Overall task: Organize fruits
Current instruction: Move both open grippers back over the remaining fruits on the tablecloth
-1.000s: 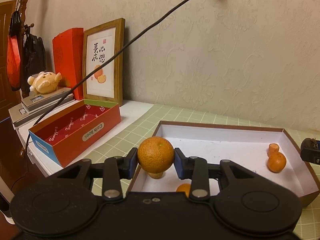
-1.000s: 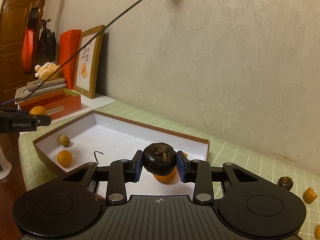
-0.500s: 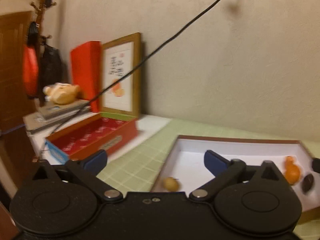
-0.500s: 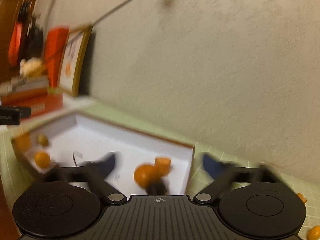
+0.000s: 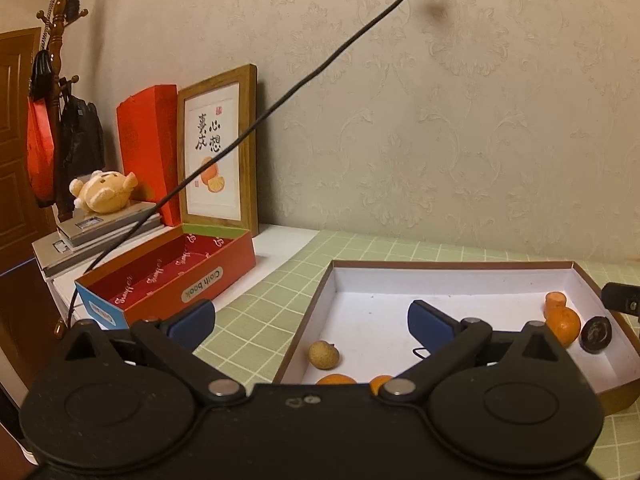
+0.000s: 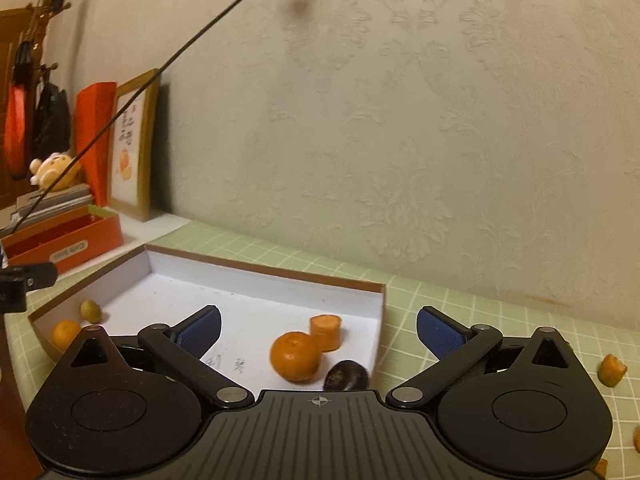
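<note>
Left gripper: jaws spread wide with nothing between them, having just been opening; it hangs over the near left corner of the box.
Right gripper: jaws likewise wide and holding nothing, having just been opening; it hangs over the near right corner of the box.
Box: shallow, white inside with brown walls, lying on the green checked table.
Left end of box: a pale brownish fruit near the wall, with two oranges just nearer, partly hidden by the gripper body.
Right end of box: an orange, touching an orange cut piece on its far side and a dark round fruit on its near right.
Outside box: another orange piece on the table to the right.
Far left: a red carton in front of a framed picture.
</note>
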Available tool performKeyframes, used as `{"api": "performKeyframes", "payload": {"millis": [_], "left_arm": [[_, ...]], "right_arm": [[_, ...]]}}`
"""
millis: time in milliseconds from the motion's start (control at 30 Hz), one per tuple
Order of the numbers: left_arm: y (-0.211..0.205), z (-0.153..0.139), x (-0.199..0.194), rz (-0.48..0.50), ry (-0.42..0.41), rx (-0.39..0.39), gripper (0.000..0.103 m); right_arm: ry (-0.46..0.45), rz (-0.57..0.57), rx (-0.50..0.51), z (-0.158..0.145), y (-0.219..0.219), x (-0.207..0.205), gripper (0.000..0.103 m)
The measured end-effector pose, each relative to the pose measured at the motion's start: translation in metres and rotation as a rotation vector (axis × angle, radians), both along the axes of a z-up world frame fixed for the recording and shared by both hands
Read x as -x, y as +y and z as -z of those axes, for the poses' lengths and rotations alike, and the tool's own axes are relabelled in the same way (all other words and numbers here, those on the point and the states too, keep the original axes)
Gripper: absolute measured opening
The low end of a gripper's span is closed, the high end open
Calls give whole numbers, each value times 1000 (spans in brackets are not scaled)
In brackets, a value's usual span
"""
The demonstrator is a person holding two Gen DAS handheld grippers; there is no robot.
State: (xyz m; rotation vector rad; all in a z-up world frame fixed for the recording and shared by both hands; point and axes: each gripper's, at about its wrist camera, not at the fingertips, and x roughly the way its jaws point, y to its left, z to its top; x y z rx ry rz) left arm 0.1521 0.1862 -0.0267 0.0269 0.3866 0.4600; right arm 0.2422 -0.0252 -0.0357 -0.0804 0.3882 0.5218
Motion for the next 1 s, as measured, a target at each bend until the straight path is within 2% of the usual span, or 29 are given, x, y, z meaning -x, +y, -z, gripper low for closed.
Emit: {"api": "performKeyframes", "payload": {"millis": [467, 733, 1000], "left_arm": [[-29, -17, 9, 23, -22, -4, 97], [-73, -29, 7, 102, -48, -28, 97], [-122, -28, 0, 208, -42, -44, 97]], "right_arm": [[-47, -35, 67, -9, -17, 20, 103], [-105, -23, 103, -20, -46, 36, 103], [-132, 55, 143, -26, -92, 41, 103]]}}
